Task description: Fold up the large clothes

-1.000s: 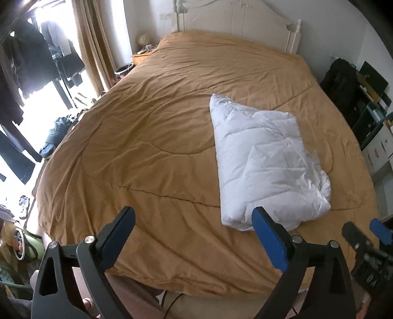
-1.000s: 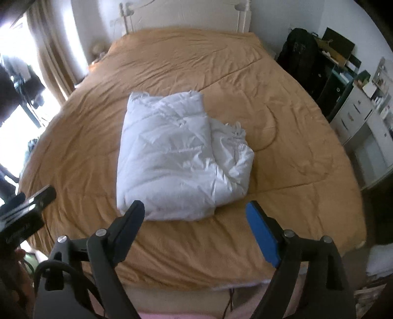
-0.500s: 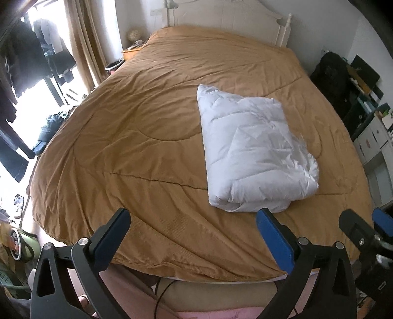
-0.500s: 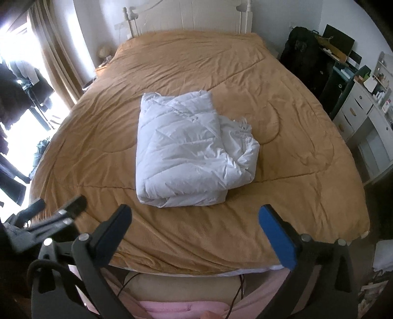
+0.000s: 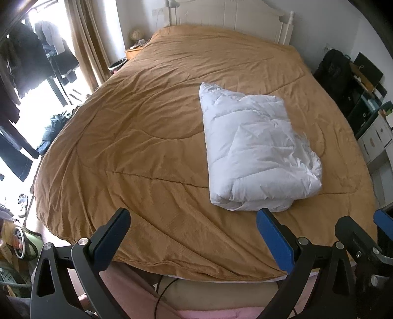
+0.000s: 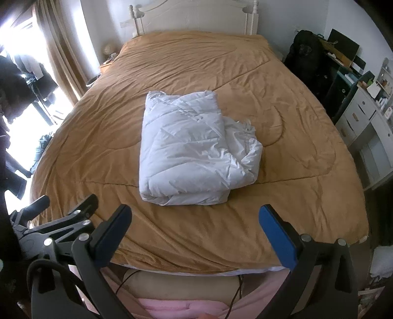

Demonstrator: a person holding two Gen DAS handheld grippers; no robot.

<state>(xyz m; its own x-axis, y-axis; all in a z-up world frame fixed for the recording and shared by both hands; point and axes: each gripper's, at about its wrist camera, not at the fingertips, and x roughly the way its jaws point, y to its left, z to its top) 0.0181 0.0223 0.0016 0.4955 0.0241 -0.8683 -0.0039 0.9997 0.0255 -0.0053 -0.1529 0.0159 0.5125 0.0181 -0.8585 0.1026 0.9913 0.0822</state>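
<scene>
White padded garment [image 6: 194, 149], folded into a thick rectangular bundle, lies on the brown bedspread [image 6: 282, 137] in the nearer half of the bed, free of both tools. Its near edge shows stacked rounded folds; the right side is looser, with crumpled fabric bulging out beyond the flat top layer.

Nearest the cameras, at the foot of the bed:
- Right gripper [image 6: 195, 232]: jaws spread wide, having just been opening; nothing is between them. The blue pads frame bare bedspread short of the bundle's near edge, not touching it.
- Left gripper [image 5: 192, 234]: jaws likewise wide apart and empty, hanging over the bedspread's near edge, to the left of the bundle. In the right wrist view this tool appears only partly, at the lower left.
- Below the bedspread's hem a white sheet edge, a tan mattress side and pink fabric [image 6: 186, 308] are visible, with a thin dark cable [image 5: 161, 294] hanging down.

Middle distance: the bedspread is creased but lies flat, with curved quilting seams running across it.

Far end:
- White headboard [image 6: 194, 17] against the wall.
- Left side: beige curtain [image 5: 86, 44], a bright window and dark clothing hanging [image 5: 22, 63].
- Right side: a black bag [image 6: 307, 51] beside a cluttered desk, and a white drawer unit [image 6: 363, 122] nearer the foot.
</scene>
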